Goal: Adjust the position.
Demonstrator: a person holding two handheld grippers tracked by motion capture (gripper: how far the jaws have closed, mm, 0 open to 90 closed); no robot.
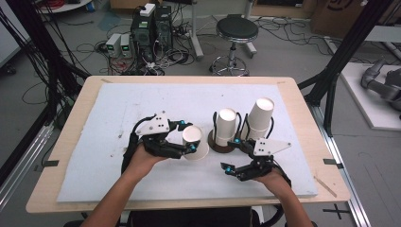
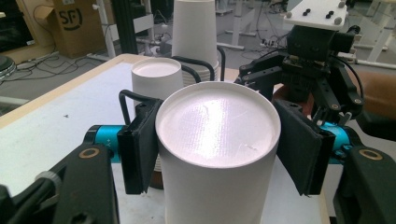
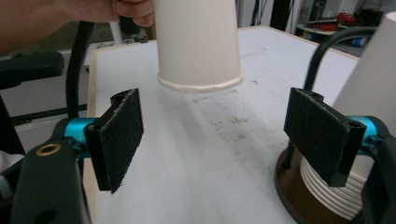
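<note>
White foam board covers the table; above it an upside-down paper cup hangs clamped in the left gripper, axis upright. It sits just left of the right gripper, whose wide jaws hold nothing.

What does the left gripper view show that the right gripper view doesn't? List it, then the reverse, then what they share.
Left gripper view: the flat bottom of the upside-down paper cup, clamped between the left gripper's pads, and a cardboard box behind the table.

Right gripper view: the cup's rolled rim hanging clear of the stained white mat, with the right gripper open and nothing between its jaws.

Both: the held cup and the stack of paper cups in its brown holder.
</note>
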